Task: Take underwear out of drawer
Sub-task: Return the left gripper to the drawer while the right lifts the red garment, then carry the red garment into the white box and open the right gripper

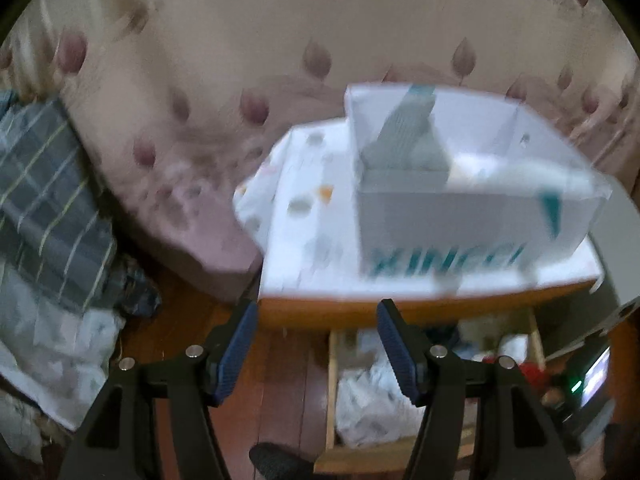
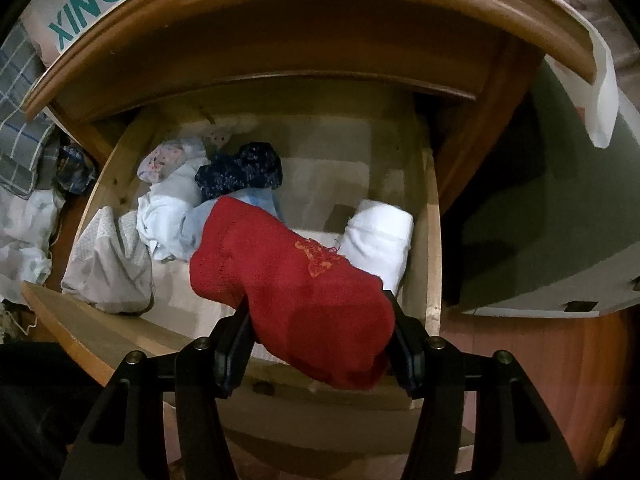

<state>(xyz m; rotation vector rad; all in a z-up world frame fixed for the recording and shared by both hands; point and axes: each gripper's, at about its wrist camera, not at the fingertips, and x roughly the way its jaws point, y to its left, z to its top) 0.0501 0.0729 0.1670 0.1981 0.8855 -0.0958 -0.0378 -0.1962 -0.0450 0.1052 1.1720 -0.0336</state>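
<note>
While the wooden drawer [image 2: 430, 240] stands pulled out from under the nightstand top [image 2: 280, 20], it holds a loose heap of small garments: a dark blue speckled piece [image 2: 240, 170], a pale blue one [image 2: 256, 200], white crumpled cloth [image 2: 164, 208], a floral white piece [image 2: 166, 160], a grey-white piece [image 2: 108, 264] against the left wall, and a white roll [image 2: 380, 240] at the right. Clamped between the fingers of the right gripper [image 2: 320, 340] is a red knitted underwear piece [image 2: 296, 288] with an orange embroidered mark, hanging over the drawer's front part and covering much of what lies beneath it. Whether it touches the clothes below cannot be told. On the nightstand top sits a white cardboard box [image 1: 460, 220] with teal lettering, holding a grey-green object [image 1: 408, 140] too blurred to name. Motion blur smears the whole left wrist view. The left gripper [image 1: 316, 348] hangs with its fingers apart and nothing between them, over the wooden floor [image 1: 288, 380] beside the drawer. A plaid grey blanket [image 1: 48, 200] and pale bedding [image 1: 52, 344] lie at the left, and a pink leaf-patterned mattress [image 1: 200, 100] rises behind the nightstand.
</note>
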